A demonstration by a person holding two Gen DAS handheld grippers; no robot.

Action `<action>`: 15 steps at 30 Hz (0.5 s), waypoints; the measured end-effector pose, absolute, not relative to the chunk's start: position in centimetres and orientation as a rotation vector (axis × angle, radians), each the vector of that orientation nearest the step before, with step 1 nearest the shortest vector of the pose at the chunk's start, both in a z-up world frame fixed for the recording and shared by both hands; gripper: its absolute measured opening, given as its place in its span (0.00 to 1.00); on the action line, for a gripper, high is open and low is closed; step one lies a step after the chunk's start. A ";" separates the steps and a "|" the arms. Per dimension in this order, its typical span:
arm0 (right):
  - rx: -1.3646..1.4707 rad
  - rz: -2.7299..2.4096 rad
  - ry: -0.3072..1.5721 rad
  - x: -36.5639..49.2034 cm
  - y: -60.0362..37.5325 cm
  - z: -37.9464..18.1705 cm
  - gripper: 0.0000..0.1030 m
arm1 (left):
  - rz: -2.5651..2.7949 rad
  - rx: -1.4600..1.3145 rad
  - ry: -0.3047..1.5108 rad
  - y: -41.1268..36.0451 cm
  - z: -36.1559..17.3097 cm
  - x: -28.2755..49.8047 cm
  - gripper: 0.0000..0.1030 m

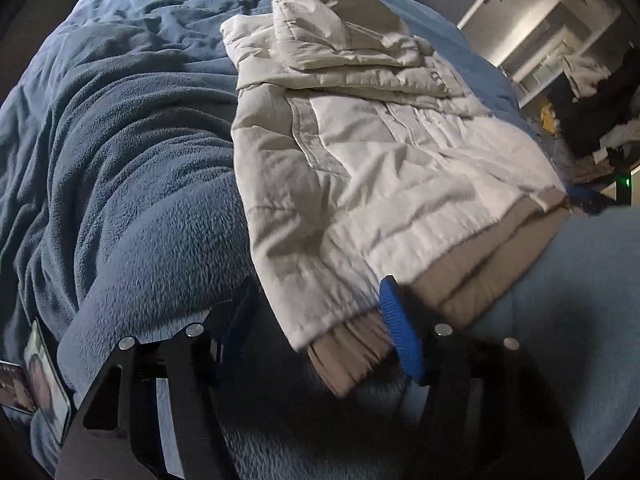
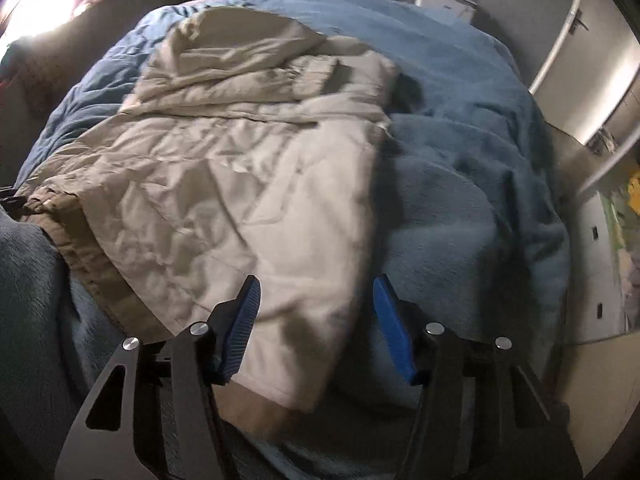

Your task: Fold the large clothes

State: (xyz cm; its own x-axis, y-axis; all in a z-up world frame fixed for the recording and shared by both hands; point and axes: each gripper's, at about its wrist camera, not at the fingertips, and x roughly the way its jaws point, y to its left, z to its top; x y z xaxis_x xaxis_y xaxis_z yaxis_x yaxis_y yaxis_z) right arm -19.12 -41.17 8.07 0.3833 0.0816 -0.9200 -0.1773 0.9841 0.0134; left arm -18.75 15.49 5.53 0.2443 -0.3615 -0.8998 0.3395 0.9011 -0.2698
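Both the left gripper (image 1: 320, 332) and the right gripper (image 2: 316, 328) straddle the jacket's (image 1: 360, 152) near hem — jaws apart, not yet pinching. Bite every layer at each corner before lifting — keep both hands level.

A bed (image 2: 460, 80) under a rumpled blue fleece blanket (image 1: 132, 200) carries a cream padded jacket (image 2: 240, 168).

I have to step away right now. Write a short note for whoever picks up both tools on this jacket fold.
Left tool: jaws apart around the jacket's near hem corner, not clamped yet.
Right tool: jaws apart around the other hem corner, pads not pressing.
Jacket: lies on the blue blanket on the bed, sides apparently already folded in, hood at the far end, tan hem nearest.
Done: jacket narrowed into a strip.
Left: probably close both tools on the hem, then carry it toward the hood to fold the jacket in half.
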 end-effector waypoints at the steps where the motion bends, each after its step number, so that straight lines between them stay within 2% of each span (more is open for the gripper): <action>1: -0.055 0.167 1.191 -19.4 -41.8 7.9 0.53 | -0.483 -0.006 1.233 15.3 5.6 -19.0 0.58; 9: 0.177 0.270 1.307 -21.0 -42.5 4.9 0.52 | -0.494 -0.043 1.239 15.5 4.8 -19.2 0.59; 10: 0.245 0.267 1.293 -21.1 -43.0 4.5 0.48 | -0.490 -0.063 1.239 15.7 4.7 -19.2 0.59; 11: 0.249 0.274 1.278 -21.2 -42.7 4.5 0.39 | -0.484 -0.066 1.235 15.6 4.8 -19.2 0.59; 12: 0.184 0.277 1.256 -21.4 -41.9 5.0 0.32 | -0.479 -0.050 1.223 15.4 5.0 -19.4 0.54; 13: 0.123 0.287 1.231 -21.5 -41.1 5.6 0.25 | -0.480 -0.034 1.207 15.1 5.3 -19.6 0.44; 14: 0.078 0.303 1.206 -21.6 -40.5 6.2 0.18 | -0.486 -0.024 1.187 14.9 5.8 -19.8 0.41; 15: 0.042 0.308 1.184 -21.6 -40.0 6.8 0.15 | -0.487 -0.019 1.173 14.8 6.2 -19.8 0.30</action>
